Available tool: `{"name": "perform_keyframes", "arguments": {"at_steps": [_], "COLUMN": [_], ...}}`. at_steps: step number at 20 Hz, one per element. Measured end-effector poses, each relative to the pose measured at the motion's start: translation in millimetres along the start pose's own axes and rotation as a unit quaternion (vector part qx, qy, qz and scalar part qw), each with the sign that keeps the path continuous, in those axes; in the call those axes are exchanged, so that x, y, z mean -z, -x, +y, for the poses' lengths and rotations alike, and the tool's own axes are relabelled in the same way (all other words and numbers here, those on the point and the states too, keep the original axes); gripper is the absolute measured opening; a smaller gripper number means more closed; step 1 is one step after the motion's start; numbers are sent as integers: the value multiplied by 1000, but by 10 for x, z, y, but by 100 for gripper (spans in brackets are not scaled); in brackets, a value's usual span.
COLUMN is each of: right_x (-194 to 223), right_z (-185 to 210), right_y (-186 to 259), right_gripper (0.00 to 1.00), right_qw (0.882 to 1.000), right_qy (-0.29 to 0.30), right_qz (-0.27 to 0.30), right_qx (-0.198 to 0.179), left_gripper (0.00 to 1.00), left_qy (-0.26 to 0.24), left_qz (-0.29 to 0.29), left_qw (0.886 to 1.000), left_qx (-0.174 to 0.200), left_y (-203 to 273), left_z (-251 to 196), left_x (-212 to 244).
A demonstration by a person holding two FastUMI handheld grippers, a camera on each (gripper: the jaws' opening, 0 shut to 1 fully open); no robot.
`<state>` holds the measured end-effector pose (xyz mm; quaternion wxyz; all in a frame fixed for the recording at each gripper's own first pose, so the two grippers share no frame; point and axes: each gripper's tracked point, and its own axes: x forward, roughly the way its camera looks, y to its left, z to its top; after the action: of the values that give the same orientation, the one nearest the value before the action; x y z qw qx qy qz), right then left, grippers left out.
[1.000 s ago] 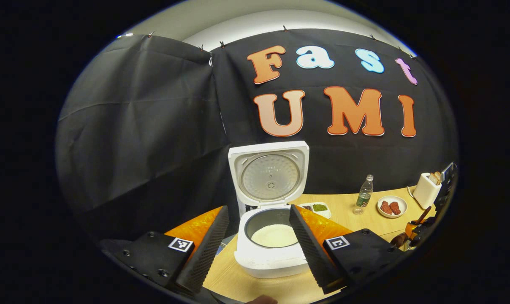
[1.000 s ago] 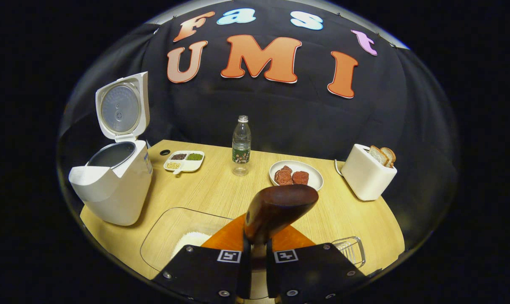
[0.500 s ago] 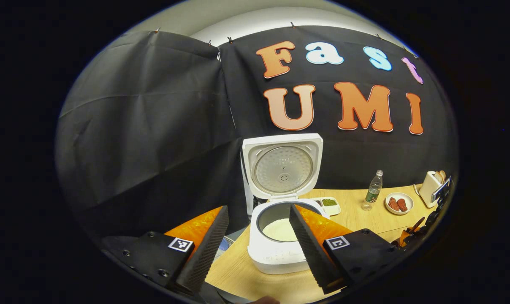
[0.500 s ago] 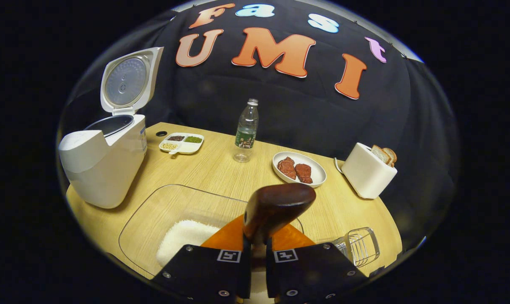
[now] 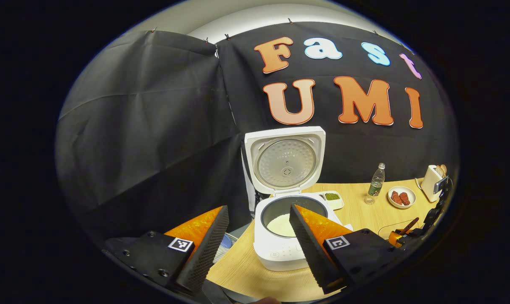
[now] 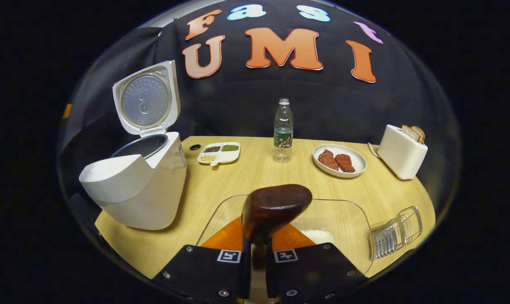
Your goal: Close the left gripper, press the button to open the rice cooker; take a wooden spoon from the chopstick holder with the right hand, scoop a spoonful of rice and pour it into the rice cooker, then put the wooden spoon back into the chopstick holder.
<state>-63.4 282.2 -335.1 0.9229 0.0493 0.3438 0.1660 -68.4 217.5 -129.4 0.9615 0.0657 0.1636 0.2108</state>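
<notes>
Broadly, the wooden table (image 6: 246, 177) carries everything, and the biggest thing on it is the rice cooker (image 6: 136, 194) at its left end, lid (image 6: 145, 99) swung fully up. In the left gripper view its pot (image 5: 295, 211) already holds a pale layer of rice. So step 1, pressing the button, looks done.

Next in size is the clear glass dish (image 6: 339, 223) at the near edge, with a small heap of white rice (image 6: 318, 235) in it. Farther back stand a toaster (image 6: 400, 154) with bread, a plate of meat (image 6: 339, 160), a water bottle (image 6: 283, 131) and a small divided tray (image 6: 219, 153). A wire chopstick holder (image 6: 396, 232) sits just right of the dish.

The right gripper (image 6: 255, 257) is clamped on the handle of the wooden spoon (image 6: 276, 207), both fingers pressing it, the bowl of the spoon poised over the dish and above the rice. The left gripper (image 5: 259, 249) has its jaws spread wide and grips nothing, held in front of the cooker.

Judging by this, the scooping step is in hand. The next move calls for dipping the spoon bowl down into the heap, just right of it, then lifting level so the grains stay put on the way to the cooker.
</notes>
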Motion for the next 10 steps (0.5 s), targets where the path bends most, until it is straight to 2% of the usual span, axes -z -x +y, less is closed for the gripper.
{"name": "perform_keyframes", "arguments": {"at_steps": [3,5,10], "right_x": [32,69,158], "right_z": [51,47,1], "right_y": [-21,-33,-73], "right_gripper": [14,14,14], "right_qw": [997,989,951], "right_qy": [-68,-131,-279], "right_qz": [30,57,101], "right_qx": [-23,-43,-84], "left_gripper": [98,98,98], "left_qy": [-1,-3,-9], "left_qz": [4,5,2], "left_qw": [1000,1000,1000], "left_qx": [0,0,3], "left_y": [-27,-29,-40], "left_z": [29,51,39], "left_x": [22,29,22]}}
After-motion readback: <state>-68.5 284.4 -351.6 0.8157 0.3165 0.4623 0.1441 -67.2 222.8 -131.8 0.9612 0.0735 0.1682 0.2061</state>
